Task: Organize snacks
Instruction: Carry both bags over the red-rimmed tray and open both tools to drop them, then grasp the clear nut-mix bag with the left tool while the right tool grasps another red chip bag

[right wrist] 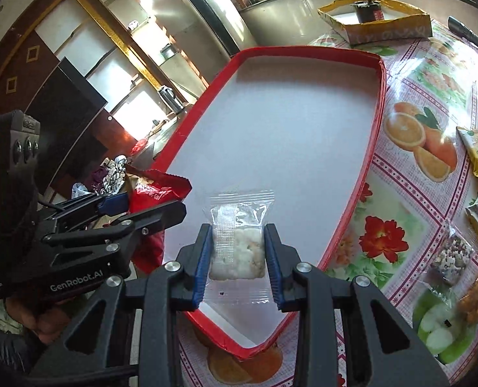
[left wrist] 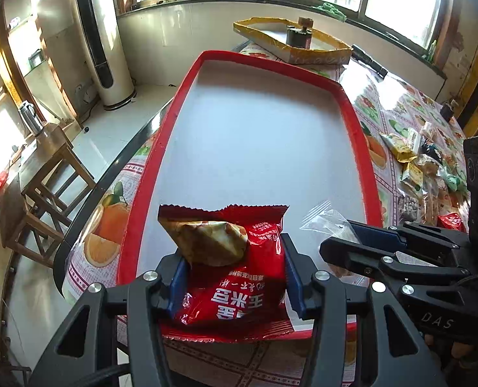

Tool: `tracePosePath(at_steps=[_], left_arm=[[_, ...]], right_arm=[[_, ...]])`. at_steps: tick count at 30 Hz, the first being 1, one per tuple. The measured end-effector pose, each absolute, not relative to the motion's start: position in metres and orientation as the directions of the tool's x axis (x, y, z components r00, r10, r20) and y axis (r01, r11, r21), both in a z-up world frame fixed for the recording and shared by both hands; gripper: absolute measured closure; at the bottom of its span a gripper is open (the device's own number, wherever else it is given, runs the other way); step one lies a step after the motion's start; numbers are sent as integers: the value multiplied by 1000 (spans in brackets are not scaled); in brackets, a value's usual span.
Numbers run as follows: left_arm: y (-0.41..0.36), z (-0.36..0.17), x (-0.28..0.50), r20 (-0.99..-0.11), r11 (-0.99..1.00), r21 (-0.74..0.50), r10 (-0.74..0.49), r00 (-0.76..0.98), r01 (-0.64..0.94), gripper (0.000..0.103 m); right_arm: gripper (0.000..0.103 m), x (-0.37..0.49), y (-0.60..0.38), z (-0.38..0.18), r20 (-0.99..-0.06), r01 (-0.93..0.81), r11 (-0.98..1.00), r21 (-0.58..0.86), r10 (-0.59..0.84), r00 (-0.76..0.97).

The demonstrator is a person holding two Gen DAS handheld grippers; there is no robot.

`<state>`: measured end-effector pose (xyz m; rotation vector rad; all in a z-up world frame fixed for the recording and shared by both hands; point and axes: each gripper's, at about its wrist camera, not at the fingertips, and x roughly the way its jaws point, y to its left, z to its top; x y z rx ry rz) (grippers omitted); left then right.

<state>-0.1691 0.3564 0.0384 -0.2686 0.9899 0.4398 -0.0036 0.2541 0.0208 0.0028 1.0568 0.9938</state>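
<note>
Both snacks over the tray, drop-off time

My left gripper (left wrist: 234,269) clamps the red packet (left wrist: 229,277), right gripper (right wrist: 239,258) the clear packet (right wrist: 239,245), above the red tray (left wrist: 351,109); next I'd lower, release.

Black flashlight (right wrist: 471,37) on fruit-print tablecloth (right wrist: 400,193), yellow-rimmed box (left wrist: 292,40) beside it, kettle (left wrist: 30,117) on wooden stool.

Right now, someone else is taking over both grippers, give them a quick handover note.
Left gripper: shut on the red snack packet, over the near end of the red tray.
Right gripper: shut on the clear snack packet, also over the tray's near end.
Done: nothing lies in the tray yet.
Left: set both packets down, then bring over the loose snacks from the tablecloth to the tray's right.
</note>
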Motion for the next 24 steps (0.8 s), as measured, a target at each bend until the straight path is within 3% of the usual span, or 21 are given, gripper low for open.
tracePosePath(at_steps=[6, 14, 19, 24], left_arm=[[362, 26, -168, -871, 873, -28, 218, 441, -488, 51], [361, 36, -175, -871, 849, -6, 255, 420, -529, 40], [328, 53, -169, -858, 861, 25, 278, 431, -507, 32], [276, 58, -152, -863, 919, 54, 240, 445, -392, 31]], right_arm=[[68, -1, 262, 8, -745, -668, 596, 446, 661, 93], [59, -2, 256, 19, -730, -669, 595, 446, 674, 114], [53, -10, 215, 48, -691, -648, 629, 430, 691, 213], [42, -15, 153, 70, -691, -571, 731, 373, 630, 356]])
